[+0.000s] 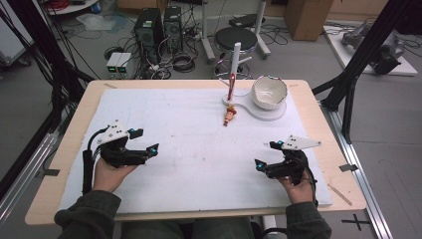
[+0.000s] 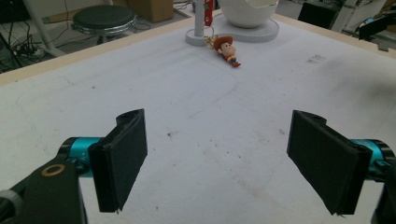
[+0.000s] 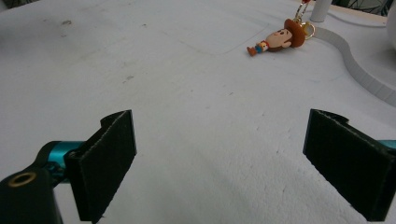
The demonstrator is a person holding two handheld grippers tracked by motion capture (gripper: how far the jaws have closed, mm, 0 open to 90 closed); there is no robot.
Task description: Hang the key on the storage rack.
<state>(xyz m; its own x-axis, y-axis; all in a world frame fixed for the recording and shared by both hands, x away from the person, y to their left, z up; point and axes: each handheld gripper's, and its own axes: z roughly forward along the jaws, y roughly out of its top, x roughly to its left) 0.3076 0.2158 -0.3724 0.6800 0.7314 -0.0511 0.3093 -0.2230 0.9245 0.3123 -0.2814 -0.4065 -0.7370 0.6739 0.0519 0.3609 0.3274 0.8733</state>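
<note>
Both claws — left claw [image 1: 147, 141], right claw [image 1: 265, 155] — are resting wide open, gripping nothing, well apart from the small brown-hatted cowboy figurine keychain [image 1: 229, 115] lying on the white foam-covered tabletop [image 1: 189, 149].

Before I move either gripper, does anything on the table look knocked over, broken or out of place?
Yes: the cowboy figure keychain lies flat on the white mat beside the stand's post, not hanging. The white bowl has a jagged, eggshell-like rim, possibly by design. Both grippers, left and right, are open and empty.
</note>
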